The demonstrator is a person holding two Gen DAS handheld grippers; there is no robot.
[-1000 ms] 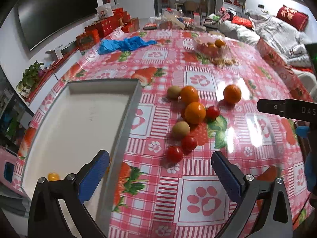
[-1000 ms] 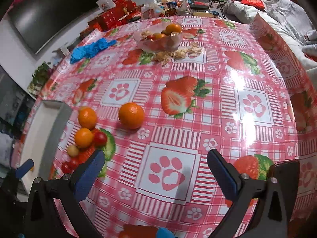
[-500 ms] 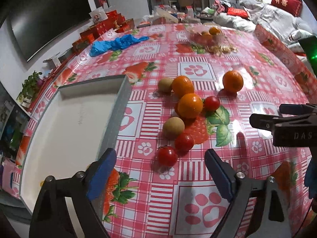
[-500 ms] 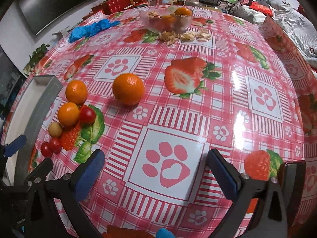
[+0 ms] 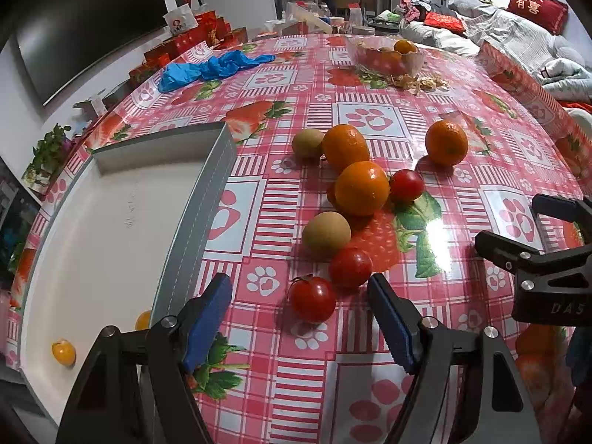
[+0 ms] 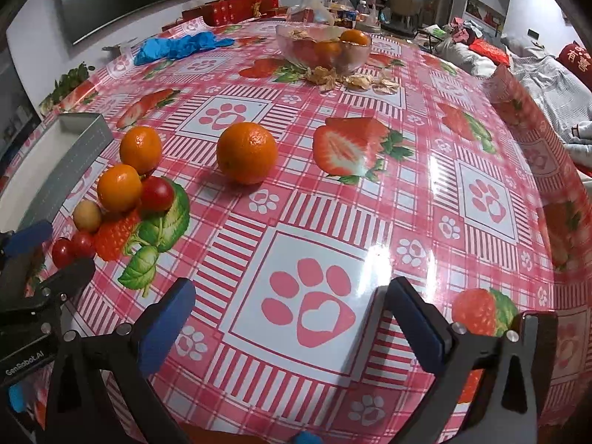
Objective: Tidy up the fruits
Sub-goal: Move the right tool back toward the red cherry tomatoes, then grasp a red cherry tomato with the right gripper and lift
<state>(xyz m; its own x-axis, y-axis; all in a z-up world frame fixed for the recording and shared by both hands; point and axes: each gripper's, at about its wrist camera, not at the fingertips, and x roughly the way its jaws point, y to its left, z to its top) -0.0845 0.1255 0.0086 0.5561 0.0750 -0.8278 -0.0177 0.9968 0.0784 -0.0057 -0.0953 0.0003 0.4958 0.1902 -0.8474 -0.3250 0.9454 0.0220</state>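
Fruit lies loose on the strawberry tablecloth: three oranges [image 5: 362,188], two brown round fruits [image 5: 326,234] and three red tomatoes. The nearest tomato [image 5: 312,299] sits between the blue pads of my left gripper [image 5: 299,318]. Its jaws are closing, with gaps still showing on both sides of the tomato. A grey tray [image 5: 207,192] at the left holds two small yellow fruits [image 5: 63,352]. My right gripper [image 6: 292,322] hangs open over a paw print with nothing between its fingers. One orange [image 6: 246,152] lies apart, ahead of it.
A glass bowl [image 5: 386,57] with fruit stands at the far side, with dry peels [image 5: 418,83] beside it. Blue gloves [image 5: 211,68] lie at the far left. Red boxes line the table's back edge. The right gripper's body [image 5: 536,255] reaches in from the right.
My left gripper has sunk toward the tomatoes and its jaws have narrowed around the nearest one. The right gripper has dropped closer to the cloth and rolled a little.
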